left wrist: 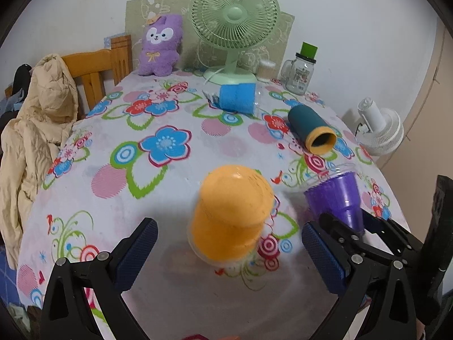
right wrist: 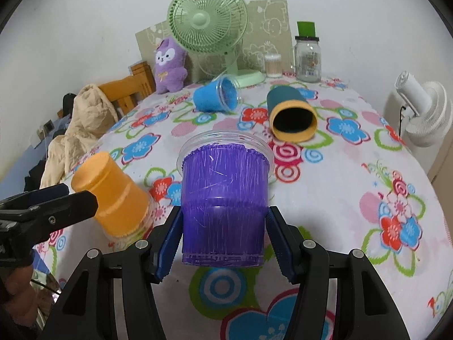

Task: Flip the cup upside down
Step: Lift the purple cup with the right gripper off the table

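An orange cup point(left wrist: 230, 212) stands upside down on the flowered tablecloth, between the fingers of my open left gripper point(left wrist: 229, 248), which does not touch it. It also shows in the right wrist view point(right wrist: 113, 195). My right gripper point(right wrist: 223, 240) is shut on a purple cup point(right wrist: 225, 195) and holds it near its base, with the clear rim pointing away from me. In the left wrist view the purple cup point(left wrist: 337, 195) shows at the right. A blue cup point(right wrist: 216, 96) and a teal cup with an orange rim point(right wrist: 291, 116) lie on their sides farther back.
A green desk fan point(left wrist: 235, 22), a purple plush toy point(left wrist: 161, 45), a glass jar point(left wrist: 300, 72) and a cotton swab box point(left wrist: 266, 69) stand at the table's back edge. A wooden chair with a beige jacket point(left wrist: 36, 119) is at the left. A white fan point(right wrist: 421, 113) stands at the right.
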The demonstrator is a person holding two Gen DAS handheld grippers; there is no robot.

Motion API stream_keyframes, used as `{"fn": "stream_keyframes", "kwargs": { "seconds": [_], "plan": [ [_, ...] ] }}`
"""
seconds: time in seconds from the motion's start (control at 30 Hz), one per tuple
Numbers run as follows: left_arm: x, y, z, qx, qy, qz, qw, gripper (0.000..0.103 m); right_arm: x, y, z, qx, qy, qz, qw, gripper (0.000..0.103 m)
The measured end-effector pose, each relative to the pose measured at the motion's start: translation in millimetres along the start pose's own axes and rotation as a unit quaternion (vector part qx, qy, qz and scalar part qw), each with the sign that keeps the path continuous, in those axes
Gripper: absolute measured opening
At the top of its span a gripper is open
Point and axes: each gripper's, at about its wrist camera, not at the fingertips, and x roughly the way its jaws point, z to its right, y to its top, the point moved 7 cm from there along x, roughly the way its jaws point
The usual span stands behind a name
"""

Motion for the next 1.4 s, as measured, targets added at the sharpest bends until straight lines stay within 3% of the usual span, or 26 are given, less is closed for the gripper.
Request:
{"fn": "stream_keyframes", "kwargs": {
  "seconds": [0.8,0.87,0.93,1.4],
  "plan": [
    [-7,-15,-1,-0.004,0.011,-0.002,0.9999,0.103,-13,0,-5,-0.006,-0.003,0.01,1.0,0.063],
    [-7,-15,-1,-0.002,0.012,-0.002,0.9999,0.103,-9,-3,-4,-0.002,-0.003,-0.003,1.0,0.072],
    [-7,-15,-1,-0.003,0.013,-0.002,0.9999,0.103,-8,-6,-4,0.001,0.001,-0.006,1.0,0.092],
    [-8,-23,4,-0.001,0.016,-0.006,0.9998,0.103,-14,-9,4,0.019,0.013,0.004,1.0,0.094]
  ]
}}
